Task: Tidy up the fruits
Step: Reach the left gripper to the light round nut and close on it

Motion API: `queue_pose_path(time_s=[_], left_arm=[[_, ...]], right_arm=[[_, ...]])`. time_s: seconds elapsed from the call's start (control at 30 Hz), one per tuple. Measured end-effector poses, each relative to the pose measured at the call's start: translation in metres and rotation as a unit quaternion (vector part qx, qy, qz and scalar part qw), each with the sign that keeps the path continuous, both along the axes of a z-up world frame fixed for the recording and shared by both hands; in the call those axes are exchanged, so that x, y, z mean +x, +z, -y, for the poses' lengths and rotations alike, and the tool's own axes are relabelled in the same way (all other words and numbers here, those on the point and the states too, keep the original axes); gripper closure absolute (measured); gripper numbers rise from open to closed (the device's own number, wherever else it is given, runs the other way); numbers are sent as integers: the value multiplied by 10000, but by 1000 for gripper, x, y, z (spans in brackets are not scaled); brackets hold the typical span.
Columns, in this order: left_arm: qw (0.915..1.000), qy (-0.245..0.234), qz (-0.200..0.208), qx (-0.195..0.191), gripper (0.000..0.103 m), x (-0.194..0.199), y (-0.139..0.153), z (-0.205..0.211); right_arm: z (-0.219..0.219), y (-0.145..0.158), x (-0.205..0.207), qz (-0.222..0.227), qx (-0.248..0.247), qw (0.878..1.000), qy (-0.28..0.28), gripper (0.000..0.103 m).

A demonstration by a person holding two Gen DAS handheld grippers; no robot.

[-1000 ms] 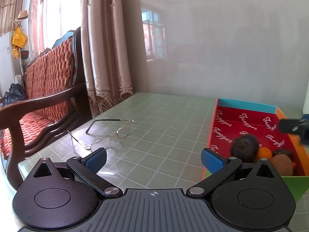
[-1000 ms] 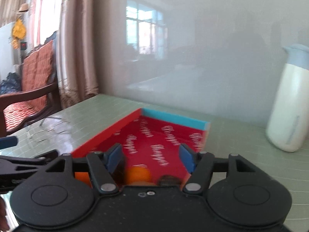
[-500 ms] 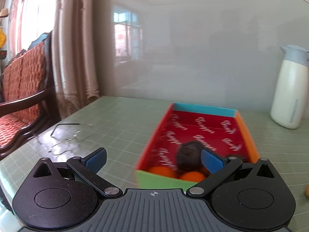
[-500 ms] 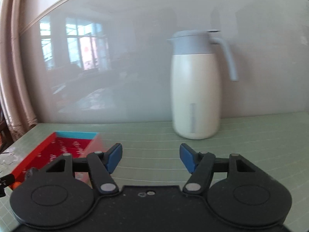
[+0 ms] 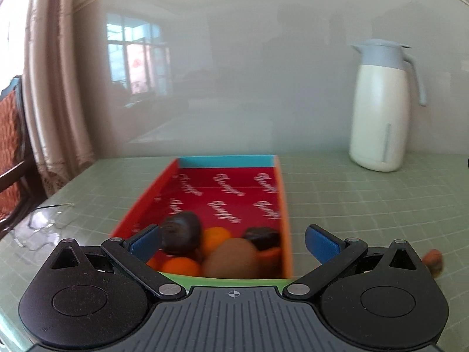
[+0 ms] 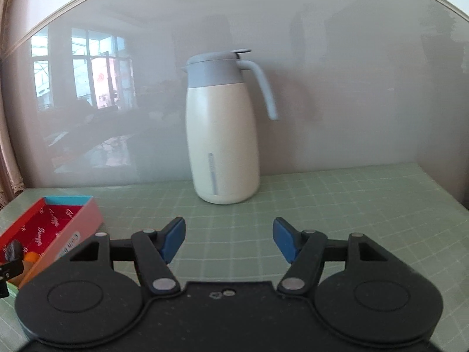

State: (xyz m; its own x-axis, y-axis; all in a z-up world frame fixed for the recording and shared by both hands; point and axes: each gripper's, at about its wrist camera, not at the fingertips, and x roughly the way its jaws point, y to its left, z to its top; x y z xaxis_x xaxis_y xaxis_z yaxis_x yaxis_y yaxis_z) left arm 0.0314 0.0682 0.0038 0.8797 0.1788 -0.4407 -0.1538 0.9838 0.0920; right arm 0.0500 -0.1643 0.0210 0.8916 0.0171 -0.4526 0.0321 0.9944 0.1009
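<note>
A red-lined cardboard box (image 5: 222,196) lies on the green tiled table, straight ahead in the left wrist view. Its near end holds a dark fruit (image 5: 181,236), oranges (image 5: 179,265), a brown kiwi (image 5: 231,259) and another dark fruit (image 5: 261,237). My left gripper (image 5: 233,242) is open and empty just in front of the box's near end. One small fruit (image 5: 433,259) lies on the table to the right of the box. My right gripper (image 6: 228,242) is open and empty over bare table, with the box (image 6: 49,228) to its left.
A white jug with a grey lid and handle (image 6: 224,129) stands at the back by the wall; it also shows in the left wrist view (image 5: 381,108). Wire-rimmed glasses (image 5: 44,220) lie at the table's left. A wooden chair (image 5: 11,146) and curtain stand beyond the left edge.
Both views have swung to the right. The left gripper now faces the box head on. The right gripper has left the box and now faces the jug. Both stayed open.
</note>
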Motion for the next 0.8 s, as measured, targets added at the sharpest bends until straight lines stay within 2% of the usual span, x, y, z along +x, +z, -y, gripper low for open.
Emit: queue_pose_path(time_s=[0.33, 0.8], left_arm=[[9968, -782, -77, -142, 0, 1, -3, 61], [9902, -1364, -269, -109, 1, 1, -15, 133]], right_arm=[[41, -4, -26, -59, -285, 9988, -396, 35], [86, -11, -49, -172, -349, 9952, -903, 33]])
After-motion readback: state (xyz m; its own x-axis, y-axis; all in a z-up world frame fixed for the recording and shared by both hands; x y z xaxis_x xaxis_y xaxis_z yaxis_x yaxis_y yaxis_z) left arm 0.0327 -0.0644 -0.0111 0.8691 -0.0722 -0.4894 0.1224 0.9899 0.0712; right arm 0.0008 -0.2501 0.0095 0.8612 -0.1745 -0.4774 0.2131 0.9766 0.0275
